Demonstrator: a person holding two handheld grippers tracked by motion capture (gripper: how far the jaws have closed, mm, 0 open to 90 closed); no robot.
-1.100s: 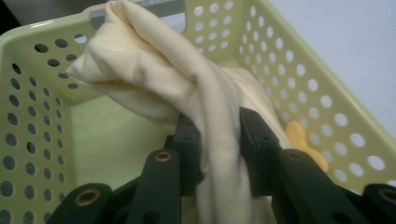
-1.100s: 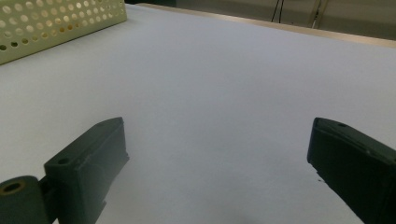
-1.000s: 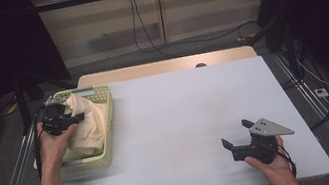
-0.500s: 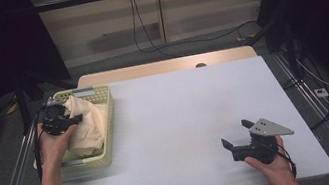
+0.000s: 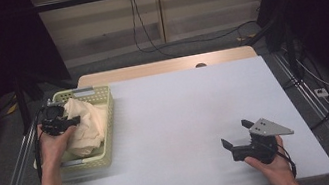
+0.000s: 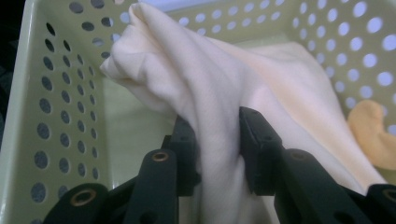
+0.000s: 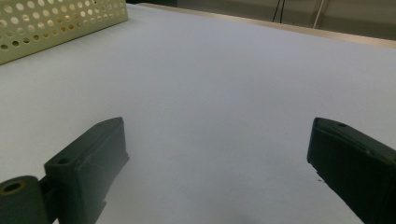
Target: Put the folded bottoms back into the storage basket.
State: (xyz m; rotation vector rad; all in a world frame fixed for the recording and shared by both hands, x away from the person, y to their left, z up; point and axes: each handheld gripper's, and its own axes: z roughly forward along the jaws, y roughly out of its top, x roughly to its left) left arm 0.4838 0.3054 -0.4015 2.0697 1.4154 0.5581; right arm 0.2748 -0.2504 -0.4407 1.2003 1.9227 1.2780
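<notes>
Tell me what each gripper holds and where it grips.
Left gripper pinches a raised fold of the cream cloth inside the basket. Right gripper is open, holding nothing.

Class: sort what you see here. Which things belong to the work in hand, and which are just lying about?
In the job: cream cloth, pinched by the left tool; perforated basket holding it.

Just there: right tool, open over the bare table; orange piece in the basket corner.

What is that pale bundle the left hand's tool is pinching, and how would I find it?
Look at the pale green perforated plastic basket at the white table's left edge. Inside lies a cream-coloured soft cloth, crumpled, pinched by the left gripper. Unlike the small orange piece beside it, it is large and pale.
</notes>
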